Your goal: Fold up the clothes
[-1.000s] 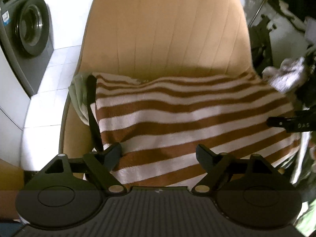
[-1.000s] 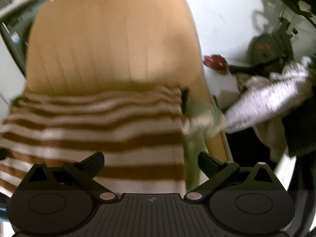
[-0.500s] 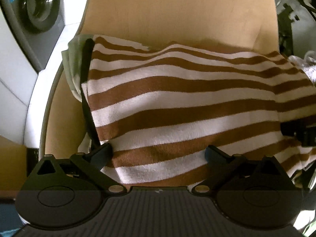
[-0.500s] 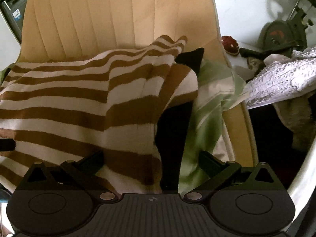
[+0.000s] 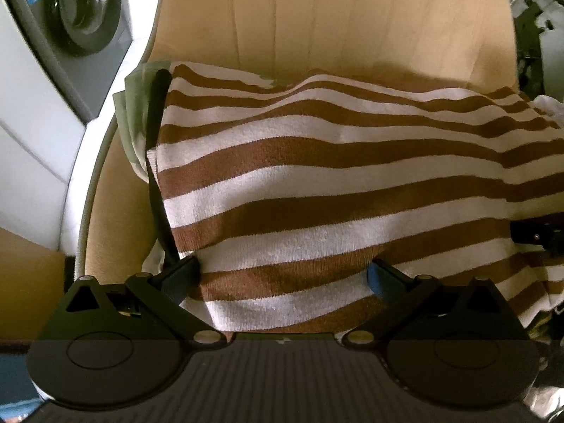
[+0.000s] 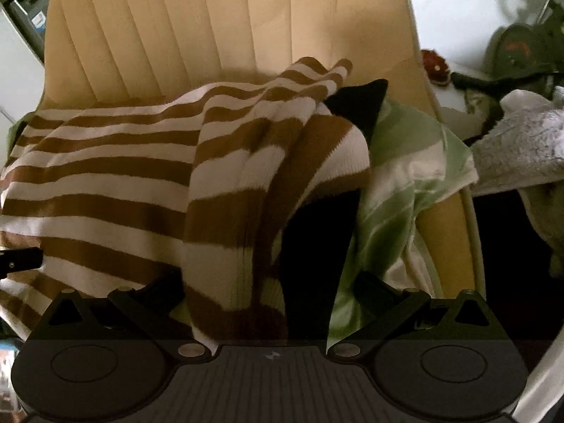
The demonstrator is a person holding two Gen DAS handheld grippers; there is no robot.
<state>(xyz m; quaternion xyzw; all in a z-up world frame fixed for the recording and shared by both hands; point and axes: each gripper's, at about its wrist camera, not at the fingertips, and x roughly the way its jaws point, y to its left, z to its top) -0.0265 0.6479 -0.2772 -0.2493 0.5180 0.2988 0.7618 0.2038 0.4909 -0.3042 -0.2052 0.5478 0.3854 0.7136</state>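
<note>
Striped sweater [image 5: 345, 190] lies on the chair [image 5: 352, 17], over green cloth [image 6: 398, 190] & black cloth [image 6: 359, 102]. Left gripper [image 5: 283, 278] & right gripper [image 6: 268, 292] are wide open, holding nothing. Grab only the striped edge, both sides even, then fold slow.

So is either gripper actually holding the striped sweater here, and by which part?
Nothing is held. The left gripper has just opened its jaws, and they straddle the striped sweater's near hem. The right gripper is open over its folded side edge.
</note>
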